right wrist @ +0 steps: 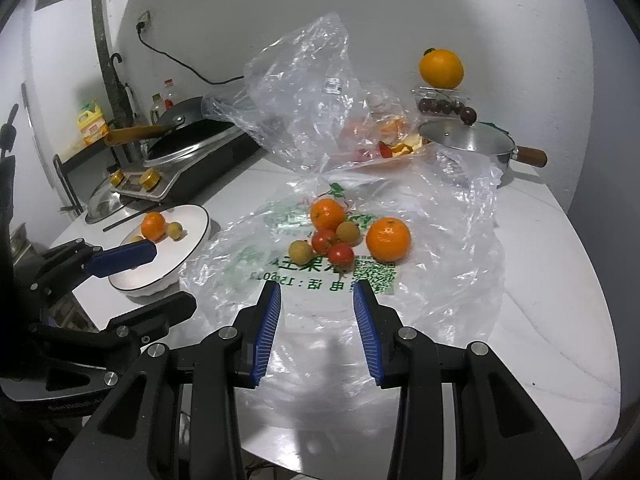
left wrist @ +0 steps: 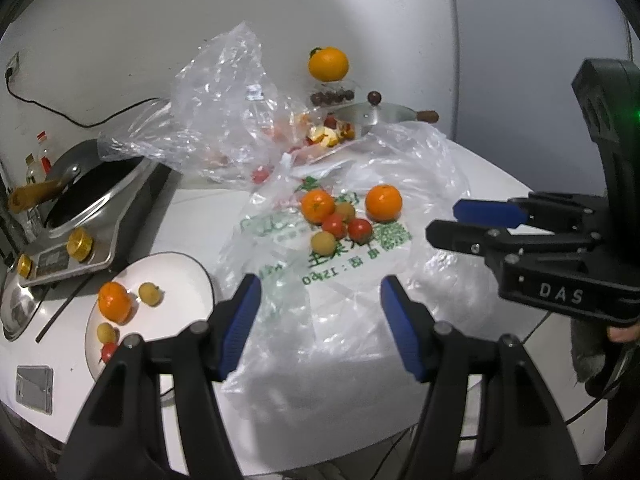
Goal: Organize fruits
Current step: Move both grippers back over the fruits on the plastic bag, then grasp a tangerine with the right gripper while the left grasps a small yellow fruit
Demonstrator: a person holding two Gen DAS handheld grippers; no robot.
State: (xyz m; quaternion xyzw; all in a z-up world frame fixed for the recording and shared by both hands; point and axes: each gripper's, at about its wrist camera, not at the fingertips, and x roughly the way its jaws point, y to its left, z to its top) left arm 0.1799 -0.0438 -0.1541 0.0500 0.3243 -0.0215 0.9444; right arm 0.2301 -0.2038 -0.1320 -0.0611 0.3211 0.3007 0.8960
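White plate (left wrist: 188, 276) at left is loaded with a tangerine (left wrist: 114, 302), longans, a cherry tomato. Fruit cluster (left wrist: 340, 218) — glossy tangerines, red tomatoes, tan longans — is seen on the printed plastic bag (left wrist: 360, 280). Left gripper (left wrist: 320, 320) and right gripper (right wrist: 316, 316) are held open, empty.

White wall (right wrist: 280, 8) with socket (right wrist: 144, 22), black cable (right wrist: 180, 64), round white table (right wrist: 540, 260), tiled floor (left wrist: 560, 332)

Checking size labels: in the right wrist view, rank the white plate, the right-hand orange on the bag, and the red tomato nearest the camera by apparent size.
1. white plate
2. right-hand orange
3. red tomato

All lie at similar depth, so the order is safe.
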